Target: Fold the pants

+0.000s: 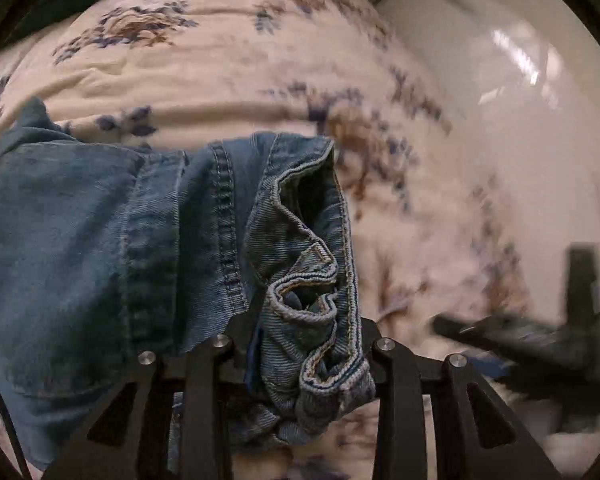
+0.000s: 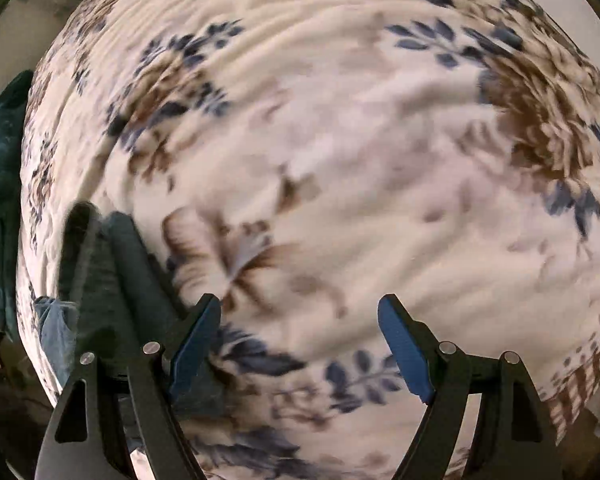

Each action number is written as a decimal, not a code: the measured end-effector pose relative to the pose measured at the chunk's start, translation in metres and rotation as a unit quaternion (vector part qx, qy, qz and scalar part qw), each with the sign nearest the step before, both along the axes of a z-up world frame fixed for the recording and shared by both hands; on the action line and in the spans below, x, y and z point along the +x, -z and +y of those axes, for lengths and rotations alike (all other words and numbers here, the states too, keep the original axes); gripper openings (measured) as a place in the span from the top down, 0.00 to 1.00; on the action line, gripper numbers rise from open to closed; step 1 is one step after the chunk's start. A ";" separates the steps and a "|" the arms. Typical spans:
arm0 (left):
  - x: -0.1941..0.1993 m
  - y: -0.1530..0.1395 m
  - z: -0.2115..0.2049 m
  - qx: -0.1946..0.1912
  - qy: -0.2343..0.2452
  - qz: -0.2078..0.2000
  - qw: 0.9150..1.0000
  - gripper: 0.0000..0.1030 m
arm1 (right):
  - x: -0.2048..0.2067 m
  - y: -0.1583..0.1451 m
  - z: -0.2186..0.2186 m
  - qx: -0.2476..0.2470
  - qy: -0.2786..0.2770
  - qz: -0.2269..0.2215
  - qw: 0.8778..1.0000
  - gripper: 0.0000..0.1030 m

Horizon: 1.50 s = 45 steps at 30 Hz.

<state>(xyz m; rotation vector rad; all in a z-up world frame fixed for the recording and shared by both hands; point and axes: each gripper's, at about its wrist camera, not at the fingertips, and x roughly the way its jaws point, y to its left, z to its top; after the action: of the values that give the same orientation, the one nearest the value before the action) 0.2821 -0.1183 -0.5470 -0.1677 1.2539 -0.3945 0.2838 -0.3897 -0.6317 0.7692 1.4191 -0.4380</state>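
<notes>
Blue denim pants (image 1: 100, 248) hang from my left gripper (image 1: 304, 344), which is shut on a bunched hem of the pants; the cloth drapes left and down over the floral bedspread (image 1: 228, 64). The gripper's tips are hidden by denim. My right gripper (image 2: 300, 320) is open and empty, its blue pads (image 2: 404, 352) spread wide above the bedspread (image 2: 360, 160). In the right wrist view a blurred dark shape, the left gripper with denim (image 2: 52, 332), sits at lower left. The right gripper shows blurred in the left wrist view (image 1: 540, 336).
A cream floral bedspread covers the bed in both views. A pale glossy floor (image 1: 520, 100) lies beyond the bed's right edge. A dark teal cloth (image 2: 0, 200) lies at the bed's left edge in the right wrist view.
</notes>
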 end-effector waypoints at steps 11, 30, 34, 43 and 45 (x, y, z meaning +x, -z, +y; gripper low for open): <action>-0.008 -0.040 0.041 0.075 -0.048 0.029 0.996 0.20 | 0.026 -0.037 0.016 0.036 -0.116 -0.118 0.986 0.12; -0.033 -0.016 0.063 0.094 -0.033 0.061 0.993 0.20 | 0.104 0.045 0.159 0.412 -0.163 -0.029 0.896 0.12; -0.036 -0.016 0.060 0.098 -0.029 0.059 0.993 0.20 | 0.111 0.055 0.178 0.392 -0.177 -0.016 0.903 0.65; -0.055 -0.042 0.067 0.174 -0.013 0.091 0.980 0.19 | 0.108 0.015 0.202 0.351 -0.263 -0.028 0.898 0.76; -0.060 -0.048 0.078 0.168 -0.040 0.096 0.980 0.19 | 0.106 0.005 0.205 0.345 -0.271 -0.034 0.898 0.77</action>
<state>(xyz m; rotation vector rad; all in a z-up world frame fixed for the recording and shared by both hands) 0.2218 -0.0404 -0.4988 0.0337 1.4807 -0.0933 0.3901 -0.1847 -0.6367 0.8805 1.6563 0.5573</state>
